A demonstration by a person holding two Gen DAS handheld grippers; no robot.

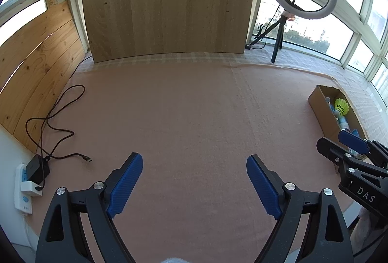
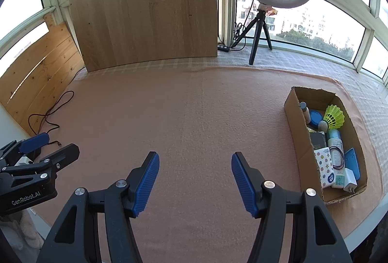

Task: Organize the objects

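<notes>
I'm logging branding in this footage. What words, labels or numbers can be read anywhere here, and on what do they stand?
"DAS" – white letters on the black body of the right gripper, seen from the left wrist view; the word may be cut off.
"GenRobot.AI" – on the black body of the left gripper, seen from the right wrist view.
Print on the packets and white bottle in the cardboard box: too small to read.
Power strip markings: blurred.

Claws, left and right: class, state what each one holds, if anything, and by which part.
Nothing is held. The left claw and the right claw are both open over the pink mat, with nothing between their fingers.
</notes>
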